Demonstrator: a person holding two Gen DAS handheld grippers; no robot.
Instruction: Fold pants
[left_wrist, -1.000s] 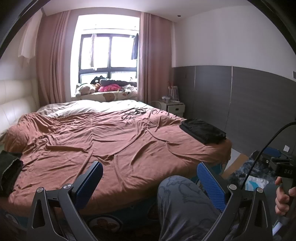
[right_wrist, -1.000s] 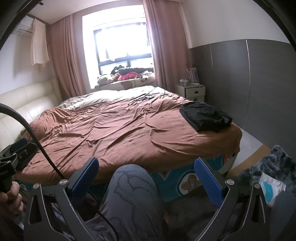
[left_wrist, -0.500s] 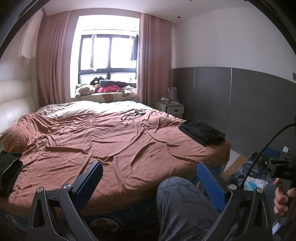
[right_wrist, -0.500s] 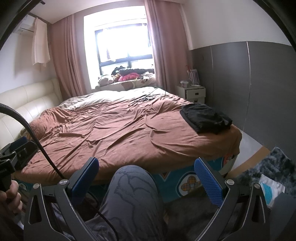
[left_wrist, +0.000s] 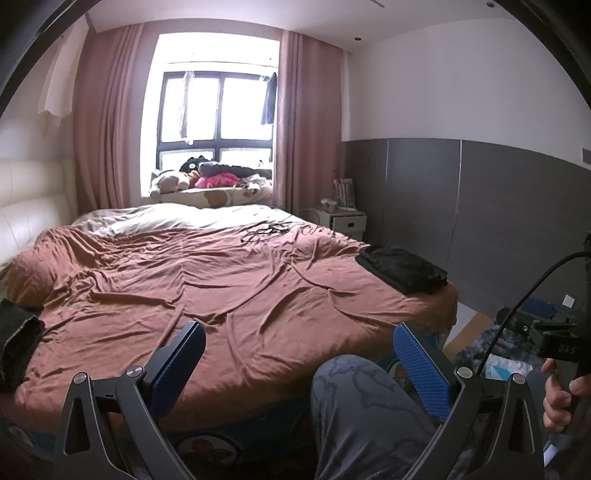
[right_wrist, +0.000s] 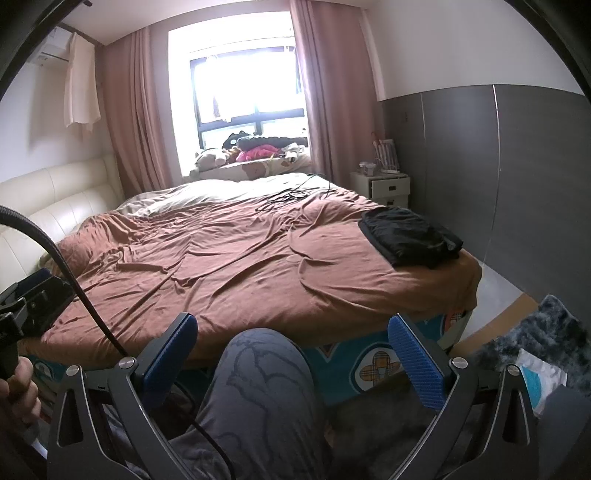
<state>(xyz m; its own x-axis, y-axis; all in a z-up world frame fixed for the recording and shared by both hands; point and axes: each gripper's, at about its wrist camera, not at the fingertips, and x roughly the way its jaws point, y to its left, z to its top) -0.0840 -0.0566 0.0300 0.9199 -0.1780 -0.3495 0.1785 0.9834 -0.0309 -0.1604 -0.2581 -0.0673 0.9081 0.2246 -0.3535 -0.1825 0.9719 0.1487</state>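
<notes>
Hovering low before the bed (left_wrist: 229, 295), the left gripper (left_wrist: 299, 365) and the right gripper (right_wrist: 291, 354) both have their jaws wide apart and hold nothing, probably because no fold is begun. The black pants (right_wrist: 410, 236) lie in a flat pile at 2 o'clock (near the bed's corner), well apart from both.
</notes>
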